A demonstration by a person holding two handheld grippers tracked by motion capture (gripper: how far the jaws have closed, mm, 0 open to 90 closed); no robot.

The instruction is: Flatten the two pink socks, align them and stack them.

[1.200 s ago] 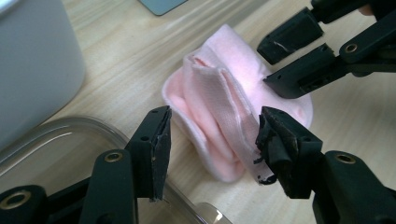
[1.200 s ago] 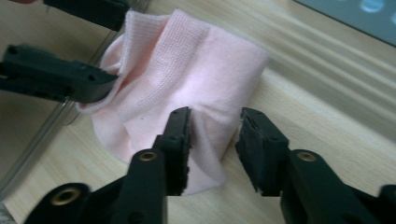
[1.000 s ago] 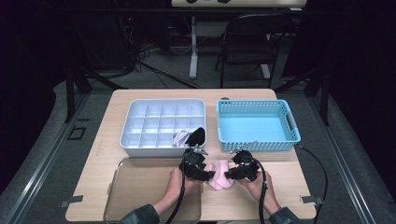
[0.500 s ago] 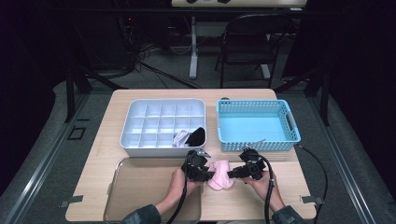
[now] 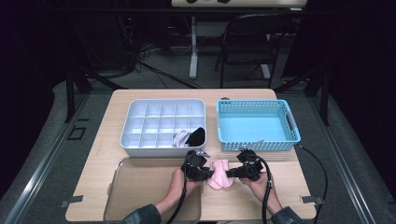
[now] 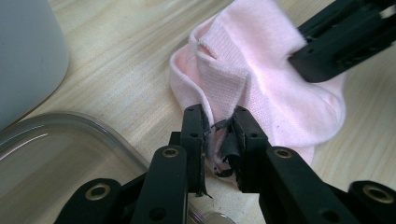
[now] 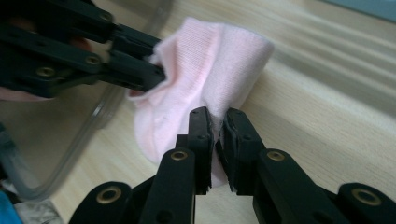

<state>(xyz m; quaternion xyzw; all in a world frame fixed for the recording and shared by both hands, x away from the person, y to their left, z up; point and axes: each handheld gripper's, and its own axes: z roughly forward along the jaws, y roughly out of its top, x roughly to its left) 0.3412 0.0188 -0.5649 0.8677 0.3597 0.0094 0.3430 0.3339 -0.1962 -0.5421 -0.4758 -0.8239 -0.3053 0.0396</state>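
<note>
A pink sock (image 5: 218, 173) lies bunched on the wooden table (image 5: 289, 186) near its front edge, between my two grippers. My left gripper (image 5: 206, 174) has just been closing and pinches the left edge of the pink sock (image 6: 252, 88) between its pads. My right gripper (image 5: 230, 173) has also just been closing and is shut on a fold of the pink sock (image 7: 205, 74) from the right. In the right gripper view the left gripper (image 7: 156, 74) holds the far side of the sock. In the left gripper view the right gripper (image 6: 299, 58) grips the sock's upper right.
A white divided organizer (image 5: 163, 126) holds a black item (image 5: 197, 136) and a pale item (image 5: 180, 138) in its front compartments. A blue basket (image 5: 257, 123) stands at the right. A clear tray (image 5: 144, 186) lies at the front left, close to the left hand.
Both grippers have moved inward to the pink sock and their jaws have closed on it from either side. The sock is now bunched up between them.
</note>
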